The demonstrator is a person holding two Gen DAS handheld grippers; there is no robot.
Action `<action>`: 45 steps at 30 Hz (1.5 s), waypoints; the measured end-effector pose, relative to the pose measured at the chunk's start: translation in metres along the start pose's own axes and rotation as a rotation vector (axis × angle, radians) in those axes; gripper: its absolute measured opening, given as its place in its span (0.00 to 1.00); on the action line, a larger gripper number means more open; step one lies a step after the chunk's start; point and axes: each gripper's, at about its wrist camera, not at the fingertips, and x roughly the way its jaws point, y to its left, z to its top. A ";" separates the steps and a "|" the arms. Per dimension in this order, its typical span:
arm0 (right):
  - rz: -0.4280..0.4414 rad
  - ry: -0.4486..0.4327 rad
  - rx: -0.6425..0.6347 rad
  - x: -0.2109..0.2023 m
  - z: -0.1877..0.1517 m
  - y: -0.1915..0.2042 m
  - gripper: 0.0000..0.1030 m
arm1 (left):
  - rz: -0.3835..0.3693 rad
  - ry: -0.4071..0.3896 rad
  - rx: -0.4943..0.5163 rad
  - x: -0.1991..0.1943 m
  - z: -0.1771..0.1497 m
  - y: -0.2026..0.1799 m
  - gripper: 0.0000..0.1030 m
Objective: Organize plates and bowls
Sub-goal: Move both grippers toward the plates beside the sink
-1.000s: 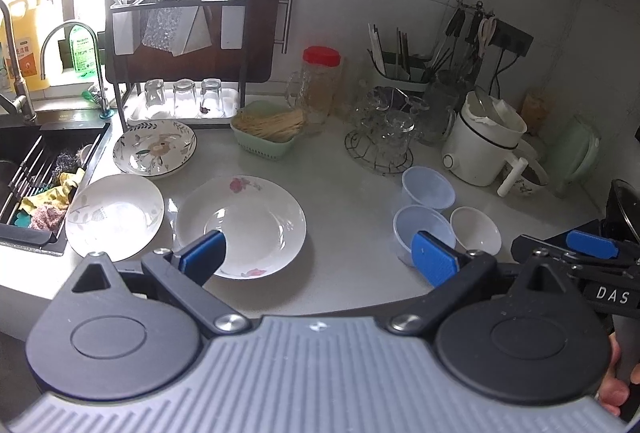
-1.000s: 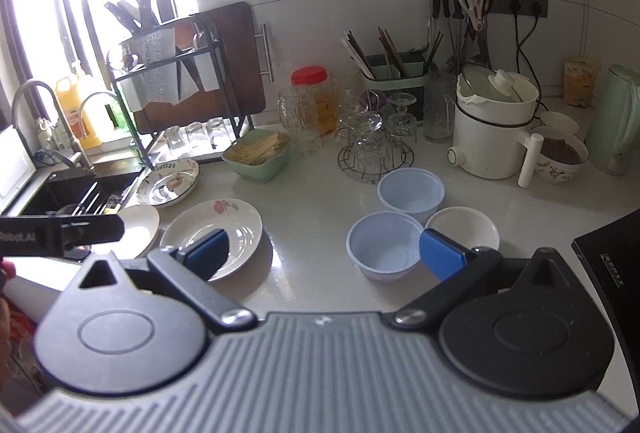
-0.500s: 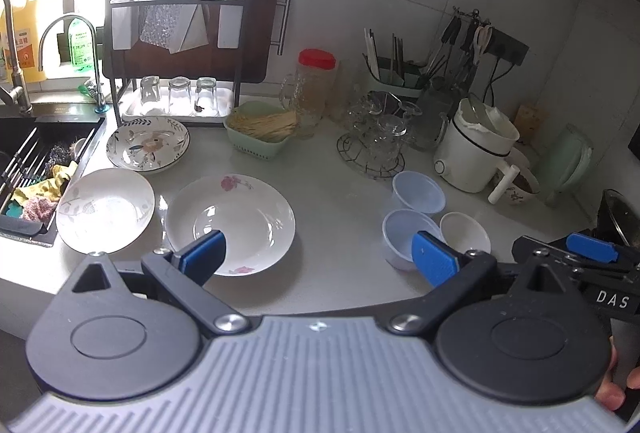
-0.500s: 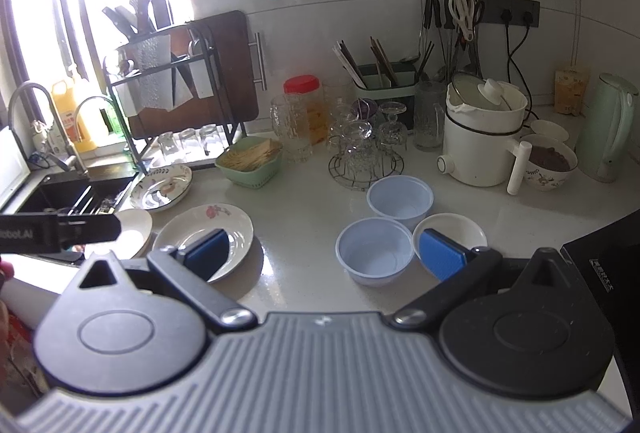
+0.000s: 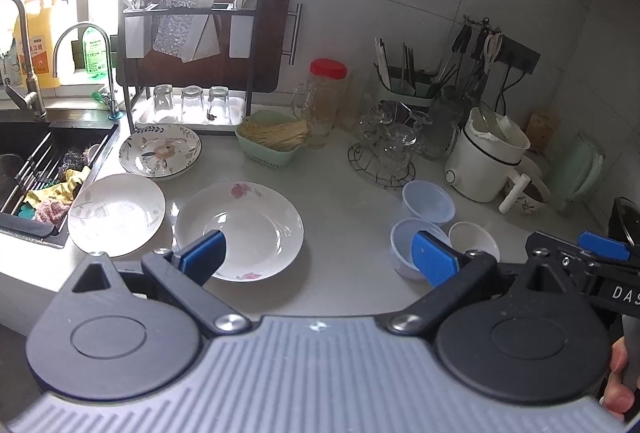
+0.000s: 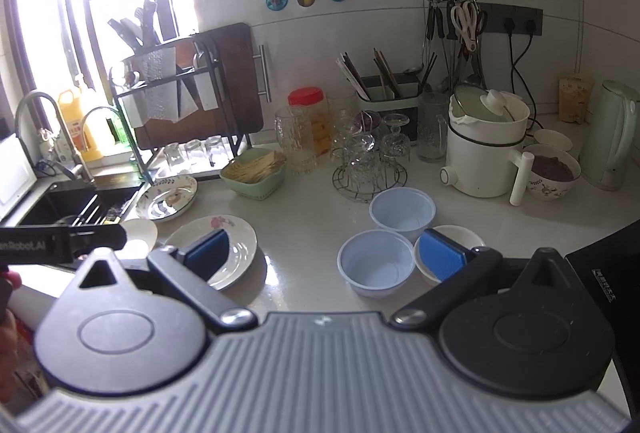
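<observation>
Left claw (image 5: 318, 253) wide, empty; flowered plate (image 5: 239, 230) just ahead, under its left finger (nearer arm). Right claw (image 6: 326, 253) wide, blue bowl (image 6: 376, 265) ahead.

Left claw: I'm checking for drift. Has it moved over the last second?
Yes. The left claw has pulled back and shifted right: the sink and pink-flowered plate sit further right in its view.

three plates (image 5: 240, 229) lie left of three bowls (image 5: 428, 201) on the counter (image 5: 344, 193).

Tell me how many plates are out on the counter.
3: patterned plate by the glass rack, white leaf plate beside the sink, pink-flower plate in the middle. None stacked.
</observation>
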 end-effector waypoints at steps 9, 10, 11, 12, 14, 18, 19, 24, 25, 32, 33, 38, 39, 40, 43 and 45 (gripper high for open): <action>0.047 0.020 -0.024 -0.003 -0.009 -0.012 1.00 | 0.069 0.012 -0.081 -0.005 -0.016 -0.003 0.98; 0.055 0.024 -0.027 -0.003 -0.009 -0.015 1.00 | 0.075 0.013 -0.096 -0.006 -0.017 -0.003 0.98; 0.059 0.025 -0.033 -0.003 -0.010 -0.017 1.00 | 0.091 0.004 -0.098 -0.007 -0.020 -0.005 0.98; 0.058 0.026 -0.040 -0.004 -0.011 -0.018 1.00 | 0.113 0.001 -0.092 -0.008 -0.021 -0.007 0.98; 0.065 0.032 -0.047 -0.002 -0.012 -0.023 1.00 | 0.140 0.016 -0.104 -0.007 -0.023 -0.010 0.98; 0.099 0.042 -0.049 -0.001 -0.014 -0.032 1.00 | 0.163 0.029 -0.145 -0.010 -0.029 -0.009 0.98; 0.109 0.044 -0.051 -0.002 -0.014 -0.032 1.00 | 0.175 0.032 -0.145 -0.011 -0.032 -0.010 0.98; 0.161 0.077 -0.058 0.000 -0.023 -0.035 1.00 | 0.213 0.059 -0.137 -0.014 -0.045 -0.016 0.98; 0.171 0.084 -0.056 0.000 -0.025 -0.034 1.00 | 0.211 0.071 -0.135 -0.014 -0.048 -0.016 0.98; 0.206 0.078 -0.091 -0.001 -0.033 -0.019 1.00 | 0.216 0.089 -0.141 -0.009 -0.042 0.004 0.98; 0.194 0.074 -0.093 0.000 -0.034 -0.016 1.00 | 0.212 0.089 -0.144 -0.007 -0.039 0.011 0.98; 0.189 0.069 -0.050 0.008 -0.036 0.001 1.00 | 0.194 0.096 -0.136 0.006 -0.028 0.049 0.98; 0.184 0.063 -0.053 0.011 -0.036 0.008 1.00 | 0.188 0.096 -0.128 0.009 -0.027 0.057 0.98; 0.186 0.055 -0.056 0.014 -0.036 0.016 1.00 | 0.183 0.097 -0.121 0.014 -0.025 0.066 0.98; 0.202 0.036 -0.023 0.025 -0.036 0.039 1.00 | 0.161 0.105 -0.113 0.025 -0.018 0.096 0.98; 0.189 0.047 0.001 0.037 -0.035 0.057 1.00 | 0.155 0.108 -0.108 0.030 -0.010 0.118 0.98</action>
